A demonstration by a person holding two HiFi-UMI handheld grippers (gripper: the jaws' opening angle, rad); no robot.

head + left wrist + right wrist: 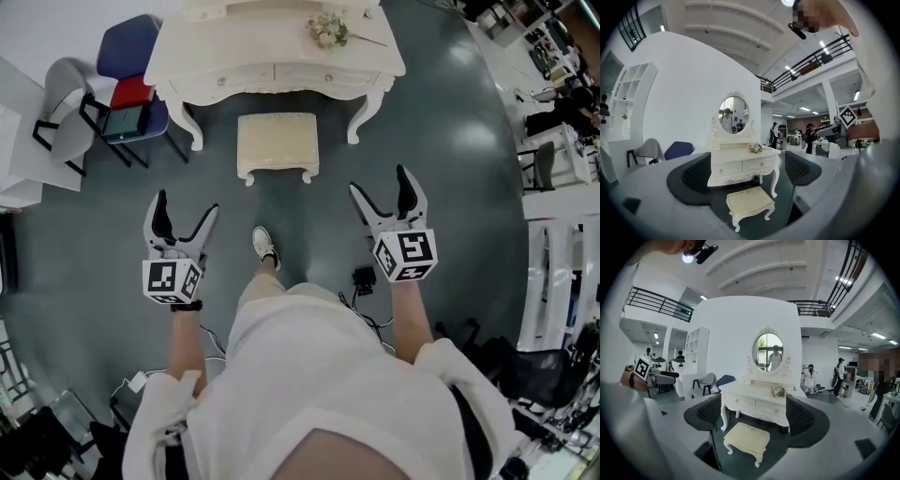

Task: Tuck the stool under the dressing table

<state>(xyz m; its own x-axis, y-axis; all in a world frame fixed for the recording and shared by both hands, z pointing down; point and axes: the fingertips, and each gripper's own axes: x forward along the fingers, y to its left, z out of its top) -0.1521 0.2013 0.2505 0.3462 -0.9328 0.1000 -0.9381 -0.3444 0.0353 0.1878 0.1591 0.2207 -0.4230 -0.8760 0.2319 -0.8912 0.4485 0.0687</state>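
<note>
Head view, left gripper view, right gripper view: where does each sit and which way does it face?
Head view: on the person's head, looking steeply down at the stool before the dressing table; shows forearms, a shoe, left gripper, right gripper.
Left gripper view: on the left gripper, facing the dressing table about level; its open fingers frame the stool.
Right gripper view: on the right gripper, same heading; its open fingers frame the stool.
Shared: both gripper views show stool, dressing table, mirror; nothing held.

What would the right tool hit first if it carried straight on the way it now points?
Most likely the stool, low between the open jaws of the right tool, with nothing nearer. Depth is unclear: it might pass alongside and reach the dressing table behind.
</note>
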